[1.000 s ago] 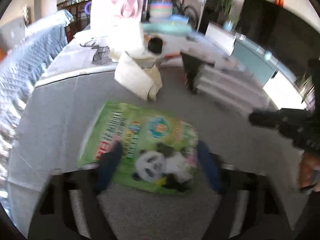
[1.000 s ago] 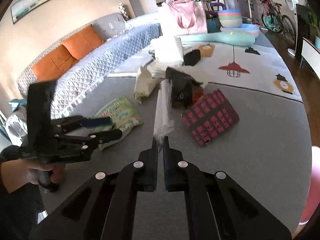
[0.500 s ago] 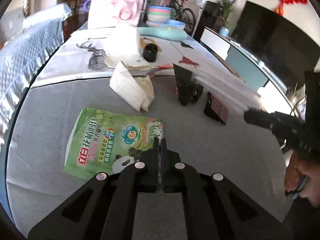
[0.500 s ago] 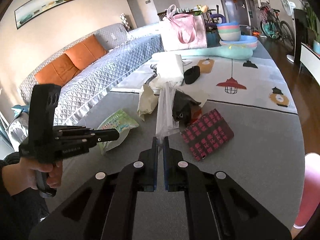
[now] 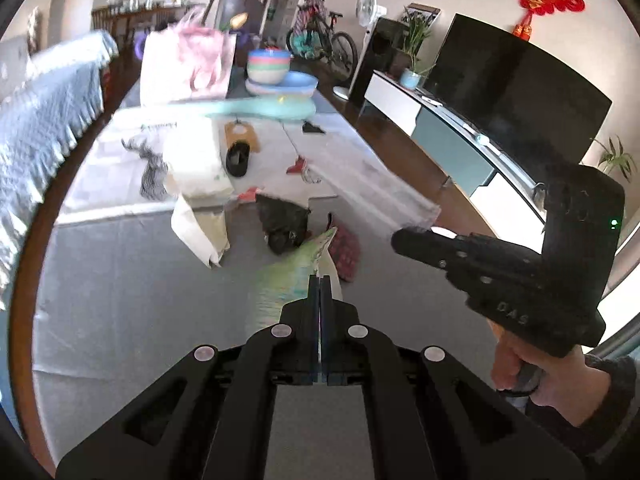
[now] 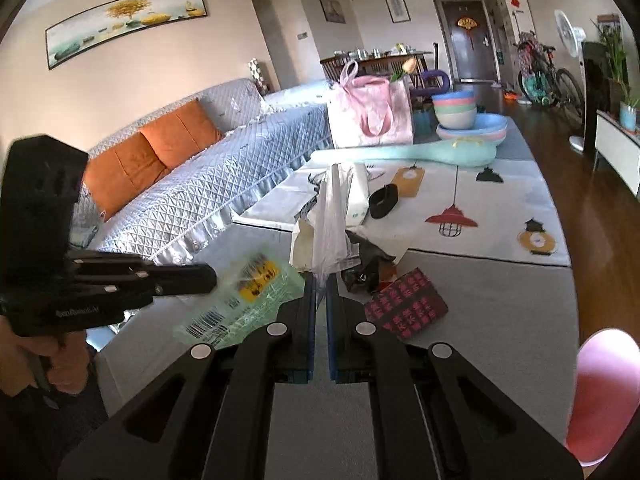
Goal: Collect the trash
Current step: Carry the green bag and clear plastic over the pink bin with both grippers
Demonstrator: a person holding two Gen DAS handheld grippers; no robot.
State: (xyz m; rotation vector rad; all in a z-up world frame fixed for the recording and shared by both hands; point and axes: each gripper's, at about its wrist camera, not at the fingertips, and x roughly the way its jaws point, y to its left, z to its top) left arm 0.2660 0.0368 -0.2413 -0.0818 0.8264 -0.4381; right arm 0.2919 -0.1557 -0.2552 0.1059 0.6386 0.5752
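Observation:
My left gripper (image 5: 320, 280) is shut on a green panda-print wrapper (image 5: 286, 280), which hangs off the grey mat. The right wrist view shows the same wrapper (image 6: 244, 304) dangling from the left gripper (image 6: 212, 278), barcode side facing me. My right gripper (image 6: 320, 286) is shut on a clear plastic bag (image 6: 330, 224) that stands up from its tips. In the left wrist view the bag (image 5: 360, 176) stretches away from the right gripper (image 5: 396, 236). On the mat lie a black bag (image 5: 284, 220), a red patterned packet (image 6: 406, 304) and a cream paper bag (image 5: 200, 232).
A white tissue pack (image 5: 196, 160) and a black ring (image 6: 384, 200) sit on the printed mat. Behind them stand a pink tote (image 6: 372, 112) and stacked bowls (image 6: 456, 110). The grey sofa (image 6: 180, 200) runs along the left, a TV (image 5: 516, 92) on the right.
My left gripper went from open over the green wrapper to shut on it, then lifted it off the mat. The right gripper kept hold of the clear bag and rose.

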